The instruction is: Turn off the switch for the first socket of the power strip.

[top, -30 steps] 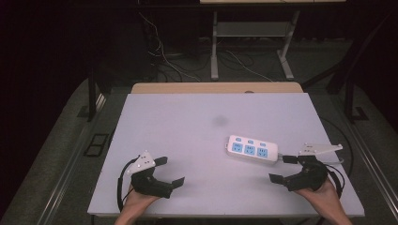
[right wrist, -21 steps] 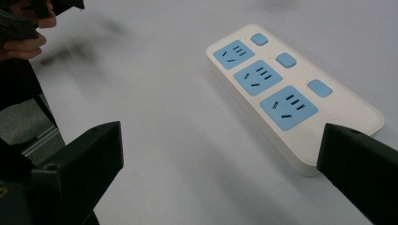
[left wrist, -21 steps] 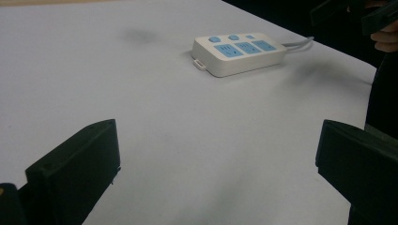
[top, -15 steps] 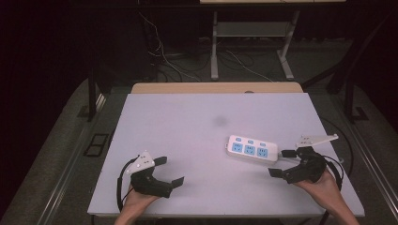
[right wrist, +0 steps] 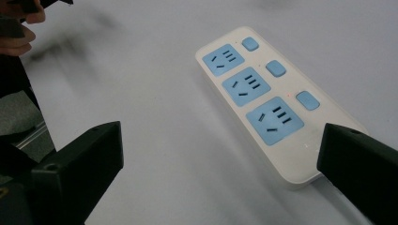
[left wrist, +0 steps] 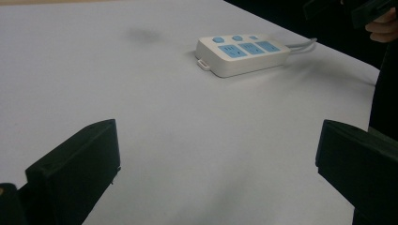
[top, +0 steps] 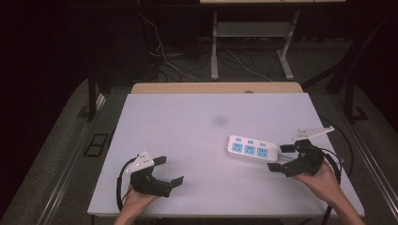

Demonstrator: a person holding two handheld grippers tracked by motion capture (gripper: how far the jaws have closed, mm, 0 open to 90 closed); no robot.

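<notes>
A white power strip (top: 248, 150) with three blue sockets and three blue buttons lies flat on the right half of the white table (top: 187, 126). My right gripper (top: 280, 158) stands open just to the strip's right, at its cable end, jaws wide apart and nothing between them. In the right gripper view the power strip (right wrist: 267, 103) lies ahead of the open right gripper (right wrist: 220, 173), its near end close to the right-hand jaw. My left gripper (top: 169, 170) rests open at the front left, far from the power strip (left wrist: 241, 54).
A dark smudge (top: 219, 120) marks the table's middle. The strip's cable (left wrist: 300, 45) runs off to the right. A wooden strip (top: 216, 87) borders the far edge. Loose cables (top: 187, 61) and metal table legs (top: 214, 47) stand on the floor beyond.
My right gripper has edged forward and left, closer to the strip's cable end, and turned slightly. The left gripper and the strip have stayed put.
</notes>
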